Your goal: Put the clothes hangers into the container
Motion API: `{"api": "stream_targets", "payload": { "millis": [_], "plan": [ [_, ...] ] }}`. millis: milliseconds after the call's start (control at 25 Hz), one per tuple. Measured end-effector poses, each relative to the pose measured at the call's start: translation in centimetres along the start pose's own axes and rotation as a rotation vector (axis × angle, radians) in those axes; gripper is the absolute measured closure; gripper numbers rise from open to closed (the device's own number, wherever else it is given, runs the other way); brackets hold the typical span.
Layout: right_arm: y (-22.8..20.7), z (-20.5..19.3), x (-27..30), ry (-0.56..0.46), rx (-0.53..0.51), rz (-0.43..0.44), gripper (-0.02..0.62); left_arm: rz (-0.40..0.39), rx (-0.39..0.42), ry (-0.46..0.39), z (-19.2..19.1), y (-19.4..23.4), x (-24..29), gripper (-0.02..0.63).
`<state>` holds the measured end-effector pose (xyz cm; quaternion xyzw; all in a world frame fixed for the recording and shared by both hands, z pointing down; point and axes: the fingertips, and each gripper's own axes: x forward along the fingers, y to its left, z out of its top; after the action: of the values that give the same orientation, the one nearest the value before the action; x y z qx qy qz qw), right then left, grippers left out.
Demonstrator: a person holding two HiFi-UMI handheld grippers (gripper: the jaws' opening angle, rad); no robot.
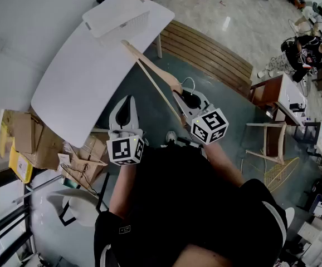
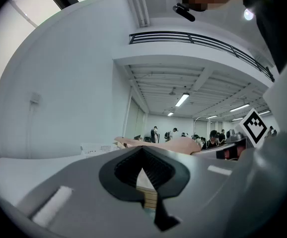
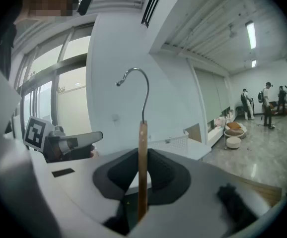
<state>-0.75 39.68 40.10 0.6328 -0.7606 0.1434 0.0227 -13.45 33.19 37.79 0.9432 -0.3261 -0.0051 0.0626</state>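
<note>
In the head view my right gripper point(image 1: 184, 100) is shut on a wooden clothes hanger point(image 1: 152, 77). The hanger slants up and left toward the white table point(image 1: 66, 88). A white slotted container point(image 1: 116, 13) stands at the table's far end. In the right gripper view the hanger's wooden body point(image 3: 142, 167) stands upright between the pads of my right gripper point(image 3: 142, 185), with its metal hook point(image 3: 133, 81) above. My left gripper point(image 1: 127, 102) hovers beside the table's near edge, shut with nothing held. In the left gripper view, past my left gripper point(image 2: 144, 157), I see the hanger point(image 2: 176, 145) and the container point(image 2: 99, 148).
A slatted wooden bench point(image 1: 211, 52) lies right of the table. Cardboard boxes point(image 1: 33, 143) are piled on the floor at the left. A wooden chair point(image 1: 272, 141) and desks stand at the right. Several people stand far off in the hall.
</note>
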Motion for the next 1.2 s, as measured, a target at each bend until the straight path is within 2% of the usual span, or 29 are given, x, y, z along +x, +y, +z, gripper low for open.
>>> {"api": "stream_targets", "payload": {
  "millis": [720,1040,1200],
  "plan": [
    [-2.2,0.0,-2.0,-0.014,0.019,0.004,0.534,0.037,0.025,0.002,-0.1,-1.6,0.9,0.600],
    [-5.3,-0.7,-3.1,-0.003,0.034,0.044,0.534,0.079,0.026,0.026,-1.0,-3.9,2.7,0.600],
    [-6.6,-1.3,-3.4,0.009,0.035,0.084,0.534,0.129,0.042,0.040,-1.7,-5.0,3.0,0.600]
  ]
}}
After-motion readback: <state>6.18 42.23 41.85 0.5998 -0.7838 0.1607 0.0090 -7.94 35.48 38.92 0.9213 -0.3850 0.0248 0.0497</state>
